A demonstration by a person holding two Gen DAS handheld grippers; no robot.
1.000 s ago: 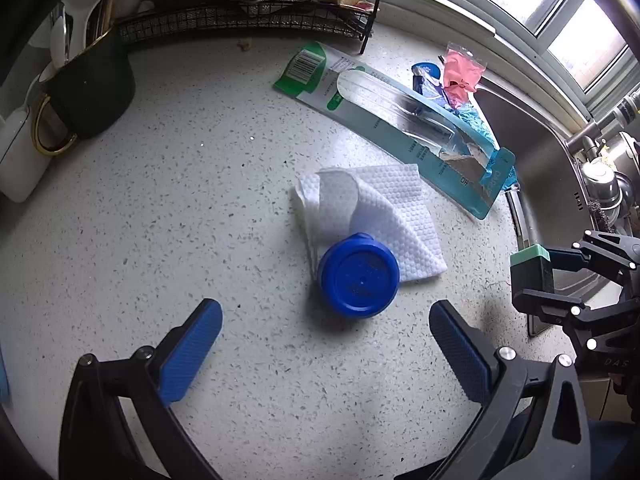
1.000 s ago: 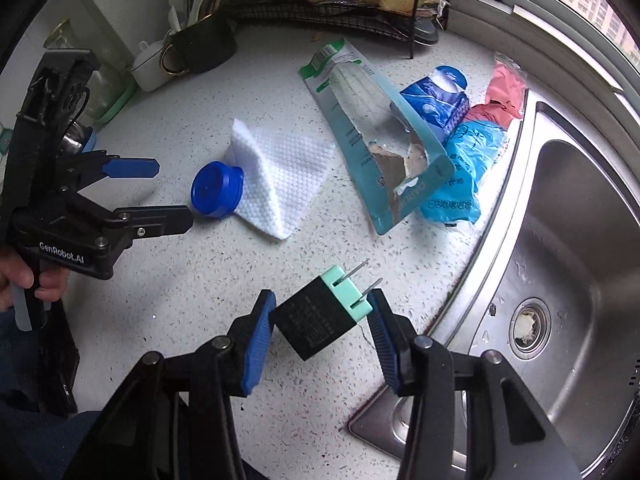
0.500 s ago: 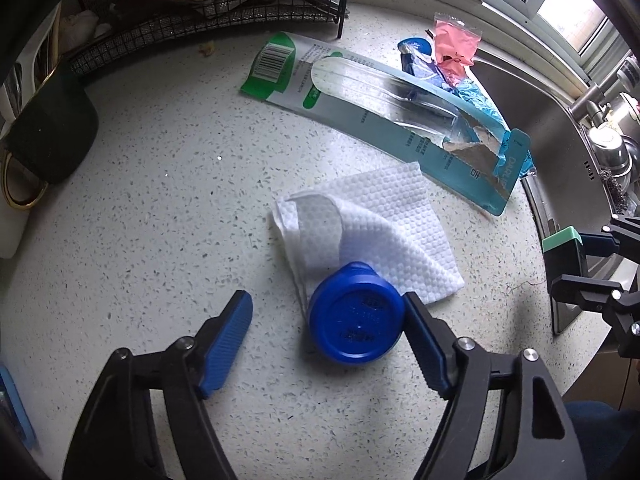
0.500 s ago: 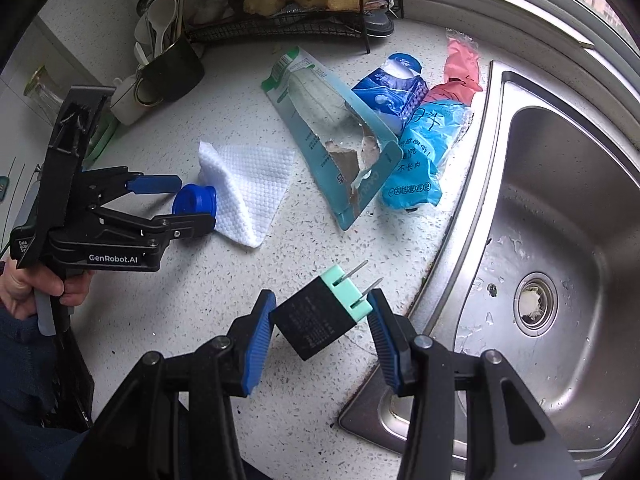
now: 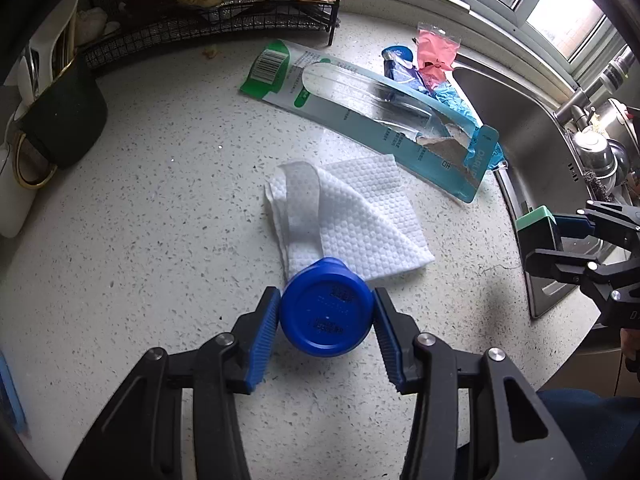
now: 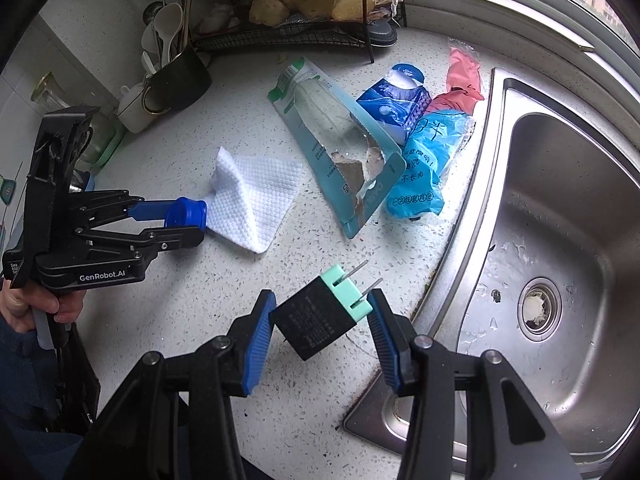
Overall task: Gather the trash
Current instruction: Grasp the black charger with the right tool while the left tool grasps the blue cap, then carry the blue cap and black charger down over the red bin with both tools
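My left gripper (image 5: 325,314) is shut on a blue bottle cap (image 5: 326,312) that rests on the speckled counter, at the near corner of a white paper towel (image 5: 352,216). The cap (image 6: 187,213) also shows in the right wrist view, between the left fingers. My right gripper (image 6: 322,312) is shut on a black and mint plug adapter (image 6: 324,312) and holds it above the counter near the sink edge; it shows at the right of the left wrist view (image 5: 536,232). A torn teal blister pack (image 5: 372,112), blue wrappers (image 6: 424,160) and a pink wrapper (image 6: 462,76) lie beyond the towel.
A steel sink (image 6: 560,240) lies to the right. A black wire rack with ginger roots (image 5: 224,0) stands at the back. A dark utensil cup (image 5: 60,120) and a white jug (image 6: 134,112) stand at the back left.
My left gripper moved forward and closed its jaws on the blue cap. My right gripper kept hold of the adapter and shifted slightly.
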